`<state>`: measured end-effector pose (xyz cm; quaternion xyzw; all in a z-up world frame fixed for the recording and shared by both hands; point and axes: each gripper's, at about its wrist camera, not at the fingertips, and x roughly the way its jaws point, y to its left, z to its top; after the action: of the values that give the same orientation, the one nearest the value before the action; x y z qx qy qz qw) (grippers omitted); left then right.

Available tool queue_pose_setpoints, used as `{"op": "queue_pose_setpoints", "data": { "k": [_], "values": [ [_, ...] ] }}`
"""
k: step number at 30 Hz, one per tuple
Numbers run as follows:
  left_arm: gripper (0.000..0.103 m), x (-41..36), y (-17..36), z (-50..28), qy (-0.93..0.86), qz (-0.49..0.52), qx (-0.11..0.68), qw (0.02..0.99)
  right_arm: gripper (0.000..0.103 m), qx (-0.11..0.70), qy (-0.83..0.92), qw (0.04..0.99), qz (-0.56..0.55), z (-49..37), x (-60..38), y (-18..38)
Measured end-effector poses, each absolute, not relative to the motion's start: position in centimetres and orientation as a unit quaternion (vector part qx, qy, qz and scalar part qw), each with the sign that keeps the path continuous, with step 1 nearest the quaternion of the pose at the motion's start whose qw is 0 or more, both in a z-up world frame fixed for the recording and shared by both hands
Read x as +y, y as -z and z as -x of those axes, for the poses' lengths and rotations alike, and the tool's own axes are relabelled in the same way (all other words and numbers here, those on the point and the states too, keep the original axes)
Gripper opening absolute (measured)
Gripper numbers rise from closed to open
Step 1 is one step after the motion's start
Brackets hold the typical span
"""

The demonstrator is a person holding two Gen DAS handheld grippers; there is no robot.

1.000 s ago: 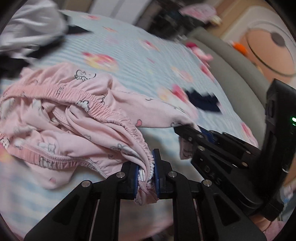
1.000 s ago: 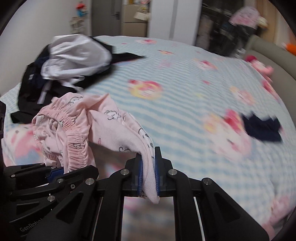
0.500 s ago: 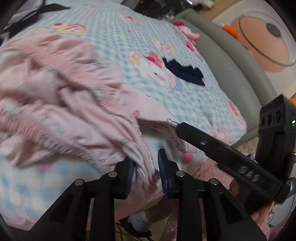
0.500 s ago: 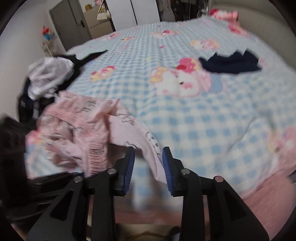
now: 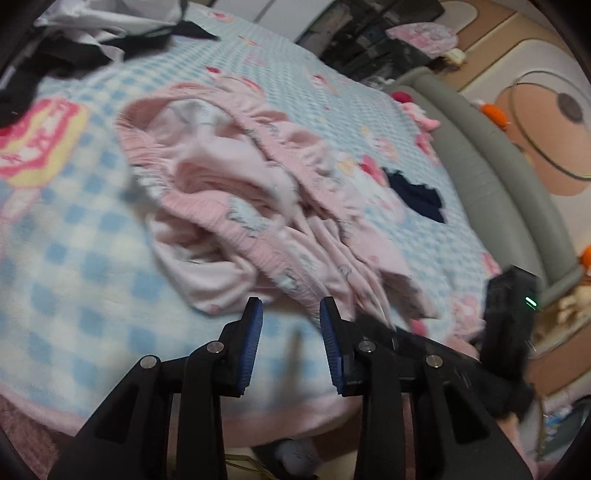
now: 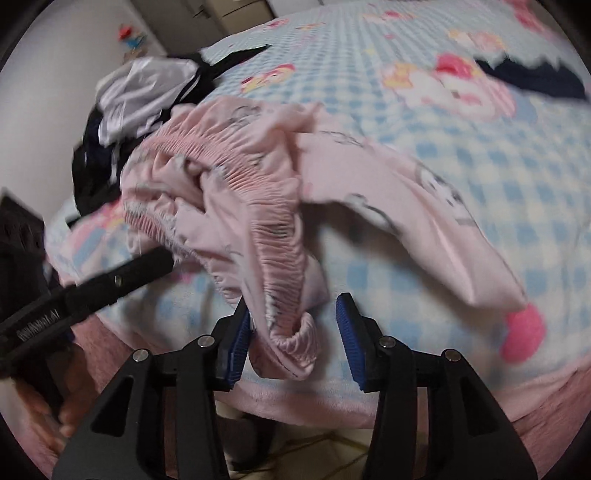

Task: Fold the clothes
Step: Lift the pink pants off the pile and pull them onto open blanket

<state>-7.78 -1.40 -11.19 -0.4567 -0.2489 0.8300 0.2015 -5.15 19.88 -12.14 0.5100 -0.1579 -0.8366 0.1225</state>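
Bed's got a blue-and-white checked blanket (image 5: 92,266) with pink cartoon prints on it and a grey padded bed frame (image 5: 491,173) running down the side. White wardrobe doors (image 5: 258,11) sit past the far end, plus a cluttered dark shelf (image 5: 373,40) next to them.

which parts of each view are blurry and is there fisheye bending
Left wrist view: the pink garment and checked blanket are smeared by motion, while the left gripper stays sharp; the bed edge curves from fisheye. Right wrist view: the waistband is moderately sharp, the blanket's prints are blurred, the corners go dark.
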Motion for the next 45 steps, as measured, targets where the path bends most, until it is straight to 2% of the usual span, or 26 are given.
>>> {"op": "queue_pose_setpoints", "data": {
  "k": [1, 3, 7, 10, 13, 15, 17, 19, 23, 27, 29, 31, 34, 37, 39, 42, 45],
  "values": [
    [0.033, -1.3, 11.2, 7.8, -0.826, 0.455, -0.256, 0.214, 0.025, -0.174, 0.839, 0.106, -0.505, 5.2, 21.0, 12.0],
    [0.035, -1.2, 11.4, 8.4, -0.820, 0.460, -0.265, 0.214, 0.023, -0.192, 0.844, 0.085, -0.493, 5.3, 22.8, 11.5],
    [0.037, -0.8, 12.8, 10.7, -0.800, 0.483, -0.289, 0.207, 0.026, -0.187, 0.848, 0.120, -0.481, 4.6, 22.8, 10.8],
    [0.021, 0.4, 13.0, 11.6, -0.805, 0.490, -0.272, 0.196, 0.028, -0.169, 0.840, 0.157, -0.491, 4.3, 21.2, 11.3],
    [0.019, 1.1, 12.2, 10.9, -0.815, 0.495, -0.247, 0.174, 0.028, -0.160, 0.836, 0.148, -0.503, 4.3, 20.8, 12.3],
    [0.017, 1.6, 11.6, 9.7, -0.824, 0.500, -0.210, 0.165, 0.028, -0.180, 0.837, 0.143, -0.497, 4.3, 21.6, 12.2],
    [0.017, 2.3, 11.2, 8.2, -0.829, 0.506, -0.170, 0.166, 0.035, -0.196, 0.839, 0.140, -0.487, 4.3, 22.2, 11.9],
    [0.017, 2.5, 11.5, 6.8, -0.826, 0.519, -0.139, 0.168, 0.037, -0.217, 0.837, 0.154, -0.479, 4.3, 22.5, 11.6],
    [0.018, 1.6, 13.6, 4.8, -0.799, 0.546, -0.174, 0.179, 0.038, -0.292, 0.802, 0.236, -0.464, 4.1, 22.4, 11.4],
    [0.023, 0.5, 12.0, 4.9, -0.809, 0.519, -0.195, 0.197, 0.038, -0.202, 0.838, 0.186, -0.472, 3.9, 20.0, 10.8],
    [0.030, -0.3, 10.9, 5.0, -0.819, 0.498, -0.206, 0.197, 0.038, -0.190, 0.843, 0.158, -0.478, 4.3, 19.4, 11.3],
    [0.032, -2.1, 9.5, 5.0, -0.844, 0.466, -0.205, 0.170, 0.039, -0.185, 0.847, 0.134, -0.479, 4.6, 19.5, 11.6],
    [0.032, -5.1, 9.0, 6.4, -0.858, 0.448, -0.221, 0.119, 0.039, -0.186, 0.859, 0.112, -0.463, 4.1, 20.9, 10.8],
    [0.032, -7.8, 9.4, 8.8, -0.862, 0.449, -0.223, 0.072, 0.039, -0.200, 0.856, 0.128, -0.459, 3.9, 21.8, 10.7],
    [0.032, -8.1, 9.9, 10.7, -0.859, 0.460, -0.212, 0.070, 0.039, -0.211, 0.838, 0.162, -0.477, 4.2, 21.5, 11.4],
    [0.031, -8.6, 10.8, 12.8, -0.842, 0.471, -0.242, 0.107, 0.041, -0.202, 0.821, 0.198, -0.495, 4.5, 19.8, 12.3],
    [0.020, -7.7, 11.3, 13.7, -0.839, 0.475, -0.244, 0.108, 0.041, -0.181, 0.825, 0.200, -0.496, 4.0, 19.1, 12.2]
  ]
}}
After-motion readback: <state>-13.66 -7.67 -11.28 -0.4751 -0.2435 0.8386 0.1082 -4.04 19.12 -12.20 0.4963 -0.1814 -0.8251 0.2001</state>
